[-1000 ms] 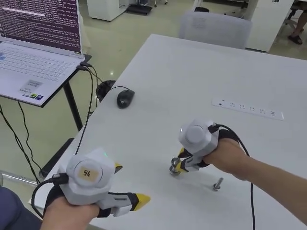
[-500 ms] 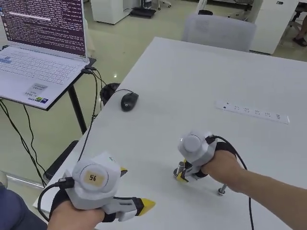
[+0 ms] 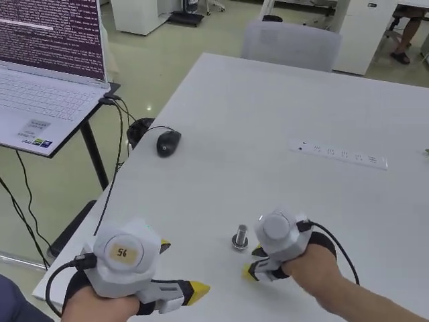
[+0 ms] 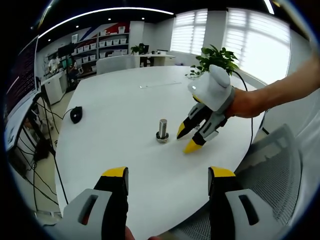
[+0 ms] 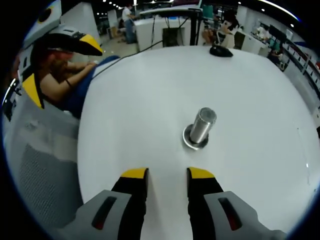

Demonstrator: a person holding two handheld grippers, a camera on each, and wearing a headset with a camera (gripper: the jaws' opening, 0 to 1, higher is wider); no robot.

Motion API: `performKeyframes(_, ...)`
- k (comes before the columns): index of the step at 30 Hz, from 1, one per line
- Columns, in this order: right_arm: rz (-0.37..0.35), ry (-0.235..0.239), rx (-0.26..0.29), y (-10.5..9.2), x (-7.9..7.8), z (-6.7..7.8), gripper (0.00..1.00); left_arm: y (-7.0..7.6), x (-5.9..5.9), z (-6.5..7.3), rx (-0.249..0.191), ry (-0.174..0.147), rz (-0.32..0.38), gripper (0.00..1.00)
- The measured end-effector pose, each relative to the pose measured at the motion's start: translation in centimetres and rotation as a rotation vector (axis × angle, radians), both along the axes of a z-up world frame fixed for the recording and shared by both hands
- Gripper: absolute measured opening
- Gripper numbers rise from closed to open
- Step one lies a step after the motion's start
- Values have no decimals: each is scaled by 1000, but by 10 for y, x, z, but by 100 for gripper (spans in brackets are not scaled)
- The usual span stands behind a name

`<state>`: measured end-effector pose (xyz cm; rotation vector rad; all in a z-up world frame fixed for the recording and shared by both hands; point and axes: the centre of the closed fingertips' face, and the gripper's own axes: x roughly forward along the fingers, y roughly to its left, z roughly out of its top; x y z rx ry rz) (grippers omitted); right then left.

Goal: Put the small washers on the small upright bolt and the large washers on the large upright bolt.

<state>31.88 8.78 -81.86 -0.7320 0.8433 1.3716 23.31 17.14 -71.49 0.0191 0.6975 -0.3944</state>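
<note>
The large bolt [image 3: 240,237] stands upright on the white table [image 3: 268,121], with a metal ring around its base [image 5: 192,142]. My right gripper [image 3: 253,261] lies just to the right of it, a short way back, its jaws a little apart and holding nothing [image 5: 167,173]. In the left gripper view the right gripper [image 4: 186,139] points its yellow tips at the bolt [image 4: 162,131] without touching it. My left gripper [image 3: 181,268] hovers near the table's front left corner, its jaws spread wide and nothing between them [image 4: 169,172].
A black mouse [image 3: 167,142] with its cable lies near the table's left edge. A white power strip [image 3: 338,153] lies at the far right. A laptop [image 3: 40,94] sits on a stand to the left, a grey chair [image 3: 288,43] beyond the table.
My right gripper was down at the large bolt; it has let go and drawn back toward the person, with its jaws now apart. The left gripper has held its place.
</note>
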Motion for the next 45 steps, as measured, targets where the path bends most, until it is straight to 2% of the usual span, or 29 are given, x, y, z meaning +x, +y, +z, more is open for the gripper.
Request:
performKeyframes(6, -84, 6, 91, -24, -14, 7, 32, -8, 0, -7, -2, 12, -24, 64)
performKeyframes(12, -185, 33, 114, -76, -24, 3, 37, -12, 0, -10, -8, 16, -38, 64)
performKeyframes(16, -240, 27, 131, -105, -21, 6, 40, -16, 1, -11, -10, 19, -48, 64)
performKeyframes(18, -292, 23, 146, -121, -15, 8, 41, -18, 1, -11, -10, 19, -53, 64)
performKeyframes(23, -361, 13, 165, -145, -4, 13, 45, -22, 5, -12, -8, 20, -66, 64)
performKeyframes(29, -438, 1, 214, -156, 8, 21, 49, -23, 9, -11, -7, 16, -74, 64)
performKeyframes(32, -461, -6, 226, -161, 11, 21, 50, -24, 9, -10, -4, 16, -80, 64)
performKeyframes(39, -473, -1, 247, -160, 7, 21, 52, -23, 7, -11, 1, 23, -86, 64)
performKeyframes(45, -476, 12, 241, -159, 3, 20, 54, -23, 7, -10, 0, 21, -86, 64)
